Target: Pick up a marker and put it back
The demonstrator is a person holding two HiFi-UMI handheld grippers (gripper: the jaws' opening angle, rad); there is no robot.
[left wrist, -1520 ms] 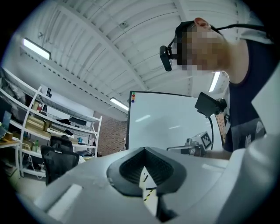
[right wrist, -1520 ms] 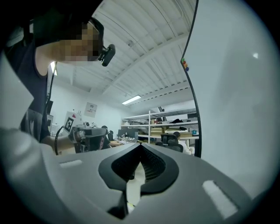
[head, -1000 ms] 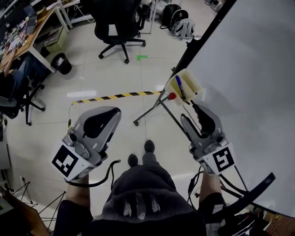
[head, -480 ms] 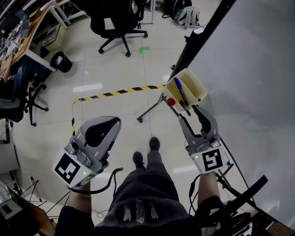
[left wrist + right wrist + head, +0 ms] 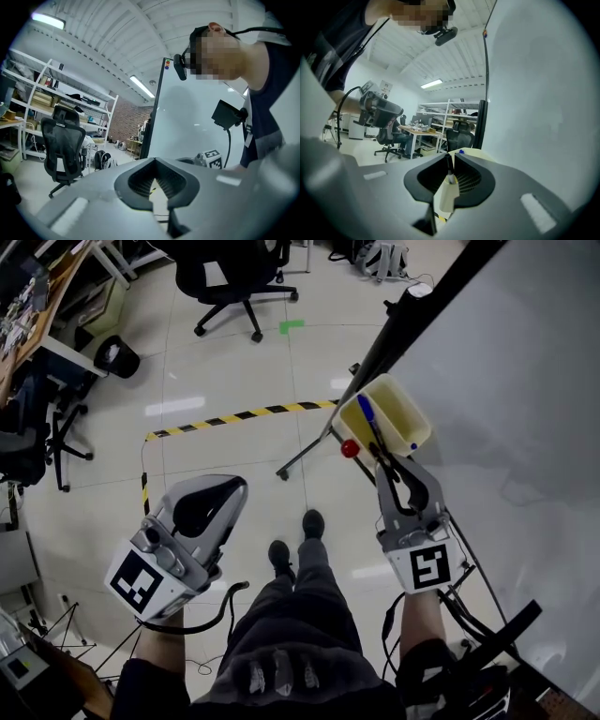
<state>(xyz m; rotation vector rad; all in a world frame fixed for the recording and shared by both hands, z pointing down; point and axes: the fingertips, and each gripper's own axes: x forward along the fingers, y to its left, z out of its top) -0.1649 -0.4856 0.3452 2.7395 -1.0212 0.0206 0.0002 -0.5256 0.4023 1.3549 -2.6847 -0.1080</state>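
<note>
A pale yellow holder [image 5: 412, 407] hangs at the whiteboard's lower edge, with a blue marker [image 5: 367, 414] lying in it. My right gripper [image 5: 384, 458] reaches into the holder's near end. Its jaws have just been closing, and they now press on a black-capped marker [image 5: 379, 443]. In the right gripper view that marker [image 5: 448, 190] stands upright between the jaws of the right gripper [image 5: 450, 158], black cap up, white body below. My left gripper [image 5: 238, 485] hangs apart at the left over the floor, shut and holding nothing. The left gripper view shows the left gripper [image 5: 154, 161] with its tips touching.
The whiteboard [image 5: 506, 381] fills the right side, and its stand leg [image 5: 305, 457] reaches onto the floor. A red magnet [image 5: 349, 448] sits beside the holder. Yellow-black tape [image 5: 234, 415] crosses the tiles. An office chair [image 5: 225, 277] and a bin [image 5: 111, 357] stand farther off.
Both grippers have sunk lower. The right gripper has moved forward to the holder, and its jaws have gone from wide apart to closed on the black-capped marker.
</note>
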